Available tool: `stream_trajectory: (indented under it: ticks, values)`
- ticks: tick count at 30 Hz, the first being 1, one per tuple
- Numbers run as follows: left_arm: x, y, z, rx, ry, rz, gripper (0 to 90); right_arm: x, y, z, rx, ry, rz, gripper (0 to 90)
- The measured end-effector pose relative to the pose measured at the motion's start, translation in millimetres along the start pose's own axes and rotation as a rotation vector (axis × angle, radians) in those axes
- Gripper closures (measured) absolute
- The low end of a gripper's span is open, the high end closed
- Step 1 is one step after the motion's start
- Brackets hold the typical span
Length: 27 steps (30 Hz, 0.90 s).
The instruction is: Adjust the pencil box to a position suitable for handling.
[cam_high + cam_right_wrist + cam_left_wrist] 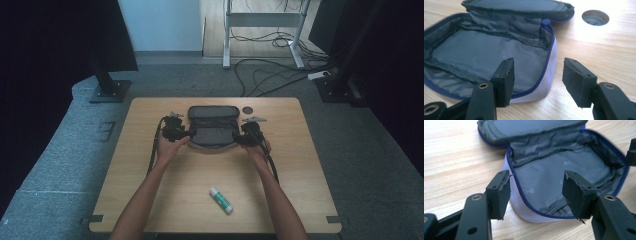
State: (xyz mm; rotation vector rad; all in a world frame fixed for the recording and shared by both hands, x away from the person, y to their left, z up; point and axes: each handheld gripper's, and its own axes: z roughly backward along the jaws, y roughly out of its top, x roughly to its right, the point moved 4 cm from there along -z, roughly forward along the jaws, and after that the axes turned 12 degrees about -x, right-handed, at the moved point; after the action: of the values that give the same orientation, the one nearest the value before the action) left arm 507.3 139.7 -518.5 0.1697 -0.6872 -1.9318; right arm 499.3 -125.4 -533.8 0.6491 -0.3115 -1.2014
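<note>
Pouch: an open zip pouch (pixel 213 127) lies at the upper middle of the high view, on the far half of the desk (pixel 165 200); its lid is folded back toward the top of the frame, showing grey lining and a blue zip.
Left gripper: the left gripper (pixel 186 134) sits at the pouch's left end in the high view. In the left gripper view (pixel 537 192) its jaws stand wide apart, straddling the pouch's near corner; the zip edge and pale outer wall run between them, and neither pad presses on the fabric.
Right gripper: the right gripper (pixel 240 139) sits at the pouch's right end in the high view. In the right gripper view (pixel 537 80) its jaws are parted, one over the pouch's lining at lower middle, the other over bare wood at lower right; the pouch's corner (pixel 546 72) lies between them, ungripped.
Hands: both forearms come in from the bottom of the high view, each hand behind its gripper.
Glue stick: a white and green glue stick (pixel 221 200) lies at lower middle of the high view, well apart from the pouch.
Hole: a round hole (pixel 595 17) in the desk shows at the upper right of the right gripper view, near the pouch's lid.
</note>
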Motion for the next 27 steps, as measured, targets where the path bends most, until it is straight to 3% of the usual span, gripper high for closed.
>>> stream_trajectory:
  ticks: [2,13,20,27]
  values:
    - [-3.7,-2.3,-5.8,-0.01,0.003,0.015,39.5,2.3,-1.6,-5.1,-0.014,0.009,-0.021,45.0]
    - [-12.5,-6.7,-21.6,-0.041,0.013,0.037,39.5,8.4,-0.5,-15.7,-0.028,0.004,-0.038,51.0]
    - [-13.3,-9.4,-34.0,-0.066,0.022,0.041,40.4,6.3,-2.4,-24.3,-0.053,-0.003,-0.014,54.8]
    - [-16.0,-10.4,-38.9,-0.081,0.016,0.056,42.3,4.2,-3.7,-31.9,-0.07,-0.005,-0.02,57.1]
